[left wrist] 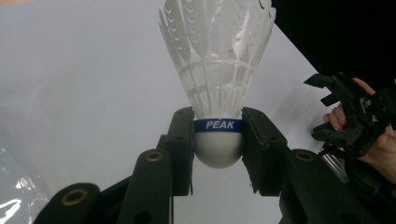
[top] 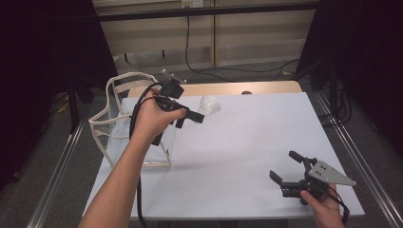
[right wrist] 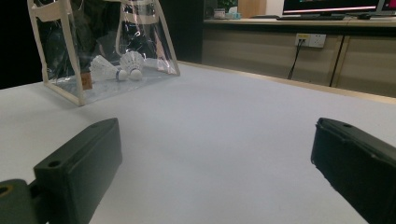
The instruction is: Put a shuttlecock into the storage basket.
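Observation:
My left gripper (top: 196, 117) is raised over the left part of the table, shut on a white feather shuttlecock (top: 209, 104). In the left gripper view its jaws clamp the shuttlecock (left wrist: 218, 140) at the cork, on the blue PEAK band, feathers pointing away. A clear plastic bag (top: 124, 121) with cream trim stands open just left of that hand. Two more shuttlecocks (right wrist: 116, 69) lie inside the bag (right wrist: 74, 51). My right gripper (top: 286, 167) rests at the near right of the table, open, nothing between its jaws.
A white sheet (top: 237, 142) covers the table, with a wooden strip (top: 247, 88) showing at its far edge. Metal rails (top: 351, 156) run along both sides. A black cable (top: 190, 47) hangs behind the table.

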Tool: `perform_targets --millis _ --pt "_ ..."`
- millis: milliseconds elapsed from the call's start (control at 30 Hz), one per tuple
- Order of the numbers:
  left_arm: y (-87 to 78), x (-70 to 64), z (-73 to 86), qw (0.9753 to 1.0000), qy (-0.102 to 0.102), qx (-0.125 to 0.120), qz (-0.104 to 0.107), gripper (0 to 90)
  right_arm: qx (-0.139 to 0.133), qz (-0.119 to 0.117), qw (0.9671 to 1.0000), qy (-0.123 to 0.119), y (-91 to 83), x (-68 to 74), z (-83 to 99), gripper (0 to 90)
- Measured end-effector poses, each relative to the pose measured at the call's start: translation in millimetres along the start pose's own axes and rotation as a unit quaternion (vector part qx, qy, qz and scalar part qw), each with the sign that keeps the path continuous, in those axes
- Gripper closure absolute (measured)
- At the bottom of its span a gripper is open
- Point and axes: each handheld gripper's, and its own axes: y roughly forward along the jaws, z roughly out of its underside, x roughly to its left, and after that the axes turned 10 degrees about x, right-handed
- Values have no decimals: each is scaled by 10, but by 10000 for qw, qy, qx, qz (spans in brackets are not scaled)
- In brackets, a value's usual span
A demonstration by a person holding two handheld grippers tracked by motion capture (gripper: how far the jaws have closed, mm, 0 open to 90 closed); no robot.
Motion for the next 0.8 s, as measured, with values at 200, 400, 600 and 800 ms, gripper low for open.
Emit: perform_targets --millis 200,400,600,800 --pt "-75 13 -7 10000 -4 -19 -40 657 -1 0 10000 3 1 0 0 15" --pt "-120 19 -7 10000 25 -13 -65 658 7 5 10000 -10 1 0 0 15" --pt "-185 17 -16 10000 45 -21 -82 658 3 11 10000 -15 1 -2 1 16" --pt "-255 17 -24 9999 22 -56 -109 658 -1 13 10000 -20 2 -4 1 15"
